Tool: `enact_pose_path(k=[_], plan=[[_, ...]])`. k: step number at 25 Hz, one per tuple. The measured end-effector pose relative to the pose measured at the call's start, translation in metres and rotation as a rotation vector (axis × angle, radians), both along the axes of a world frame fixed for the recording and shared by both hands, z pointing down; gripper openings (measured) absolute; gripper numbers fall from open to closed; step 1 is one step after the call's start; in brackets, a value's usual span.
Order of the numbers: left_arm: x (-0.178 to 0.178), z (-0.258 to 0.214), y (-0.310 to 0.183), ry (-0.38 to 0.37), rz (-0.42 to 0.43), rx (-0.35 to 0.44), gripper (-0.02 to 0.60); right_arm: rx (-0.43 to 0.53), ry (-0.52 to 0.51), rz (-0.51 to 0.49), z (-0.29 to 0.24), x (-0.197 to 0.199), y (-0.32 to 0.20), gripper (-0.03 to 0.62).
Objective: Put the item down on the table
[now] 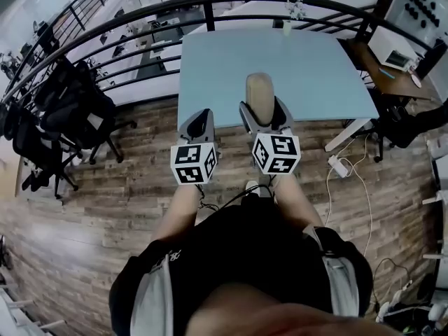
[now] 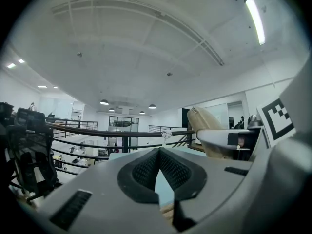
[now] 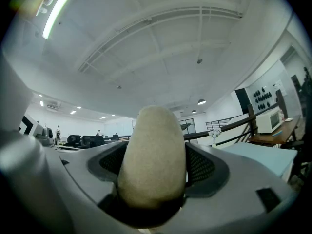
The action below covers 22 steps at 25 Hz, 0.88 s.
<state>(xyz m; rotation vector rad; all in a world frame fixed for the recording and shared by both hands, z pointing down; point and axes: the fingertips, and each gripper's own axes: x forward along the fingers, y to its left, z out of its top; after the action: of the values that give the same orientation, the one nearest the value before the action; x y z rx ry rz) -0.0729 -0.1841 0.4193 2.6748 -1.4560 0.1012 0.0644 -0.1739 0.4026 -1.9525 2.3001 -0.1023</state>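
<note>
Head view is showing the person standing on the wooden floor (image 1: pixel 105 208) just short of the table (image 1: pixel 315 75), with both grippers reaching toward its near edge. The right gripper (image 1: pixel 264 112) is clamping a beige item (image 3: pixel 152 155) between its pads, and the item's rounded end is sticking out well beyond the jaw tips. That grip seems to be leaving the far end free to meet the tabletop first. In the head view the item is lying over the near strip of the table. It is probably hanging above the surface rather than resting on it, though contact cannot be told.

The left gripper (image 2: pixel 158 152) is sitting just beside the right one, with its jaw tips pressed together on nothing, apparently keeping clear of the job.

Both gripper views are taking in mostly ceiling, so the tools are pointing up and forward, and the right one will likely need tipping down before letting go.

The tabletop is offering plenty of bare room ahead, with only a small plant (image 1: pixel 295 7) standing near the far edge by the railing (image 1: pixel 210 2). Setting the item too close to the near edge is risking a roll onto the floor, so further in looks safer.
</note>
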Motion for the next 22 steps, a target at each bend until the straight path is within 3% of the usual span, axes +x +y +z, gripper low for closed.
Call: enact_pose_path(k=[13,22], plan=[[0.073,-0.008,-0.123,-0.01,-0.068,-0.022,0.008,-0.039,0.014,-0.094,0.001,0.066,-0.132,0.377],[0.077,0.01,-0.172,-0.031,-0.133,-0.077,0.008,-0.088,0.007,-0.122,0.021,0.086,-0.2,0.377]])
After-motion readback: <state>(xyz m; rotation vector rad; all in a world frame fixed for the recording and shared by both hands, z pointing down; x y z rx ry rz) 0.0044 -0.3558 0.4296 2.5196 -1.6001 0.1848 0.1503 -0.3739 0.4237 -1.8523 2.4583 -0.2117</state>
